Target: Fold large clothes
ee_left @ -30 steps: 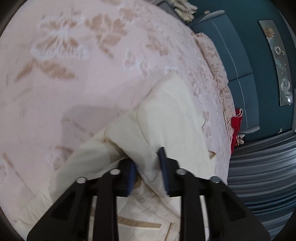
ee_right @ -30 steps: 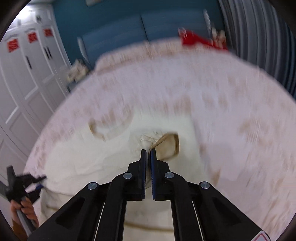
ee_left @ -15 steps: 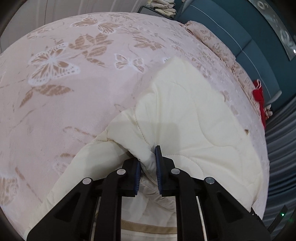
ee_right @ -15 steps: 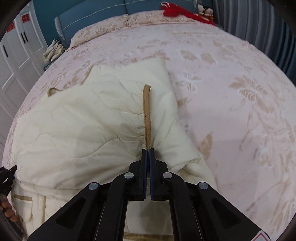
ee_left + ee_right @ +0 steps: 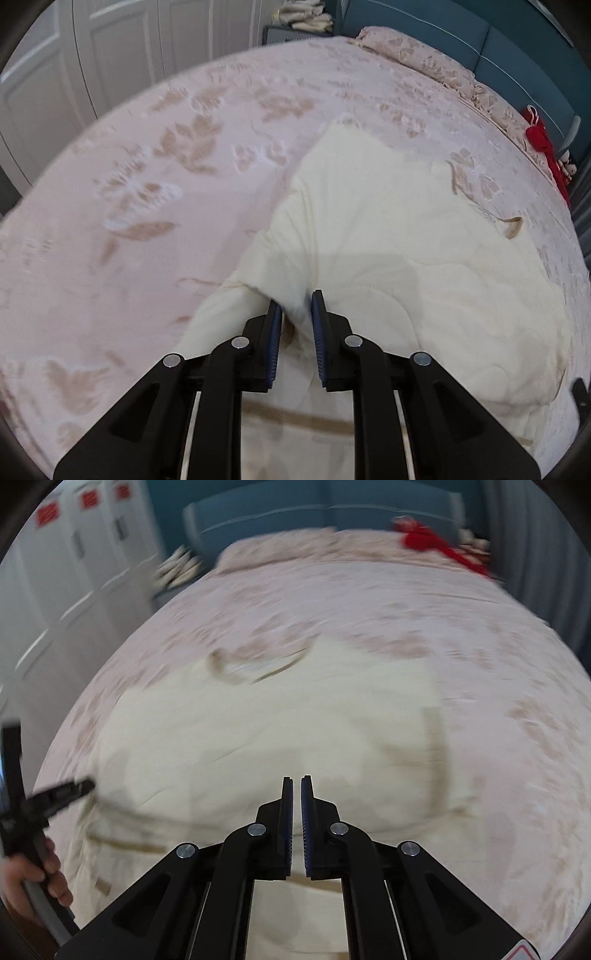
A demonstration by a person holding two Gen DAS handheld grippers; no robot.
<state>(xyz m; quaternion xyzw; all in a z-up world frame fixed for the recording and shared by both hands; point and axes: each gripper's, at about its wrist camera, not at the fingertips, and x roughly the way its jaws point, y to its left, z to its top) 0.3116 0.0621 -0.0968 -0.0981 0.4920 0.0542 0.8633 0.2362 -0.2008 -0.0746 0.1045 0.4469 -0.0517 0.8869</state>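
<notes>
A large cream quilted garment with tan trim lies spread on a pink butterfly-print bed; it also shows in the right wrist view, blurred. My left gripper is shut on a bunched fold of the garment at its near left edge. It shows at the left edge of the right wrist view, held by a hand. My right gripper hovers over the garment's near middle with its jaws a narrow gap apart and nothing between them.
The pink bedspread fills both views. A pillow and a red item lie by the blue headboard. White wardrobe doors stand to the left and grey curtains to the right.
My right gripper let go of the tan strap and drew back over the garment. My left gripper kept its hold on the fold and the garment now lies flatter.
</notes>
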